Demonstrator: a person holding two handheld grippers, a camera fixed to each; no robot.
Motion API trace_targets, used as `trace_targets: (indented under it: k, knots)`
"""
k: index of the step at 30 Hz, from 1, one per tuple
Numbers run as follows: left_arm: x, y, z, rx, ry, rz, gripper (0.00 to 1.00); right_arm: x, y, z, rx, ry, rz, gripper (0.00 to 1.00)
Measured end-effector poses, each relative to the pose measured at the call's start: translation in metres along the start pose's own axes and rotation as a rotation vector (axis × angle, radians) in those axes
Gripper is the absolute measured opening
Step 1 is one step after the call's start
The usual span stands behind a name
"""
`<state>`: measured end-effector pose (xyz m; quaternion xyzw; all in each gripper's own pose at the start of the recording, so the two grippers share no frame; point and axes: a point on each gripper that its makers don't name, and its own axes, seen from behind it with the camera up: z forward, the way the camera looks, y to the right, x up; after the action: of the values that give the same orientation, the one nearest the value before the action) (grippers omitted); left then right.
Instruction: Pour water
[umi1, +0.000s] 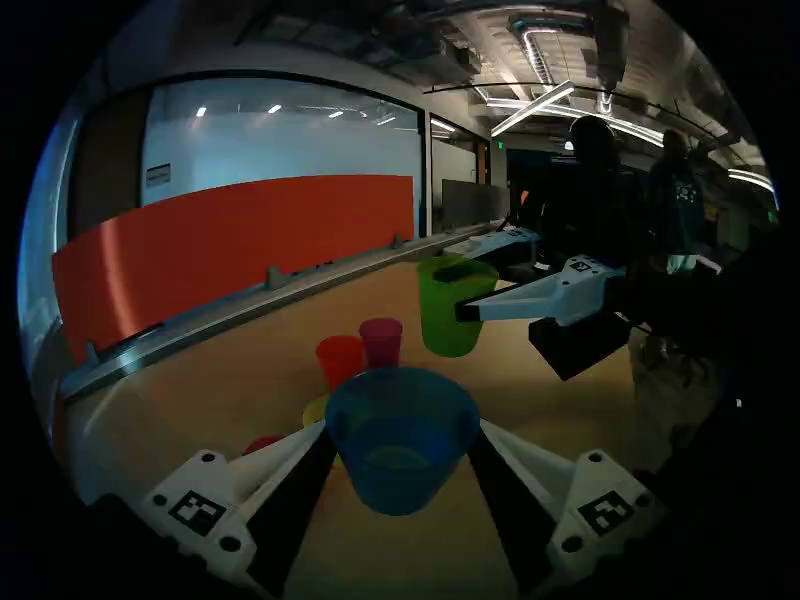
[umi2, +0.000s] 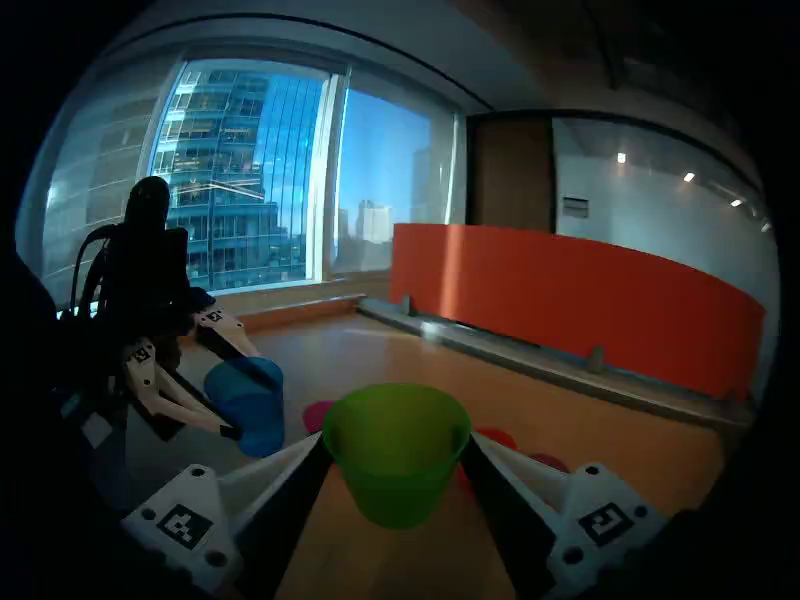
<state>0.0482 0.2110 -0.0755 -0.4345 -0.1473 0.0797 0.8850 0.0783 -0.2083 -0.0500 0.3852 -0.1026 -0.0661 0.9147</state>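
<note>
While over the table (umi1: 230, 385) — left gripper (umi1: 402, 432): closed tight on blue cup (umi1: 400, 475).
Right gripper (umi2: 396, 445): clamped round green cup (umi2: 396, 485).
Table edge (umi1: 300, 288): well ahead-left.
Finger tags (umi1: 197, 511): black-and-white squares.

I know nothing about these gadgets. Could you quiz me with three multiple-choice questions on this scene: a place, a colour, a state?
1. Where does the red cup stand? A on the table; B on the floor; C between fingers.
2. What colour is the cup in the right gripper? A yellow; B green; C pink.
3. How is the blue cup held? A upside down; B on its side; C upright.
Answers: A, it rests on the table; B, the green cup sits between its fingers; C, its mouth faces up in the left gripper.
</note>
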Motion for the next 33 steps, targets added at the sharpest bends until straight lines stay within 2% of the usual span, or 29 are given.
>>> trace_targets:
  k: [18, 33]
  knots:
    - [0.028, -0.004, -0.011, 0.010, 0.127, -0.045, 0.86, 0.026, -0.001, -0.005, 0.000, 0.079, 0.011, 0.91]
    - [0.041, -0.012, -0.016, 0.021, 0.167, -0.055, 0.86, 0.030, 0.000, -0.006, -0.004, 0.091, 0.005, 0.91]
